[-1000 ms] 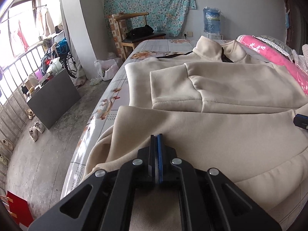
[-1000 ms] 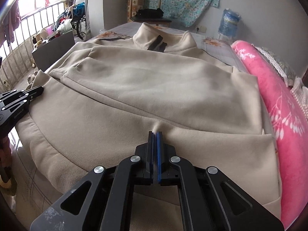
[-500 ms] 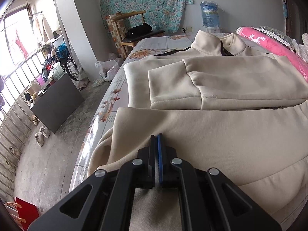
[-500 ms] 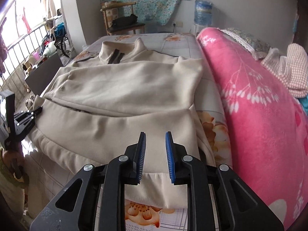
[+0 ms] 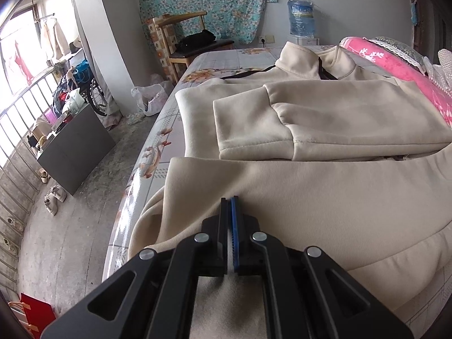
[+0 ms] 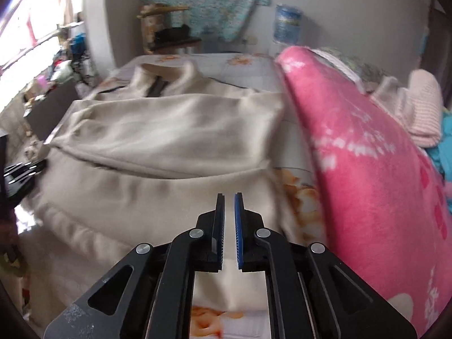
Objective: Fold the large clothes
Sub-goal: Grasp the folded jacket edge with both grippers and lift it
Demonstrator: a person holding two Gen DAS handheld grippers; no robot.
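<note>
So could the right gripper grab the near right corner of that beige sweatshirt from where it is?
Probably yes. The right gripper hangs just above the beige fleece sweatshirt near its hem corner, jaws closing with nothing between them. Nothing blocks the way; the pink blanket lies off to the side.

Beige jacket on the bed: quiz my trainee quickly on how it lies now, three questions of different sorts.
1. True or false: the beige jacket has a sleeve folded across its chest.
2. What lies beside the jacket on the bed? A) a pink blanket B) a laptop C) a green towel
3. Fill in: the left gripper, at the jacket's near hem, is ___ (open or shut).

Key: 1 true; 2 A; 3 shut.
</note>
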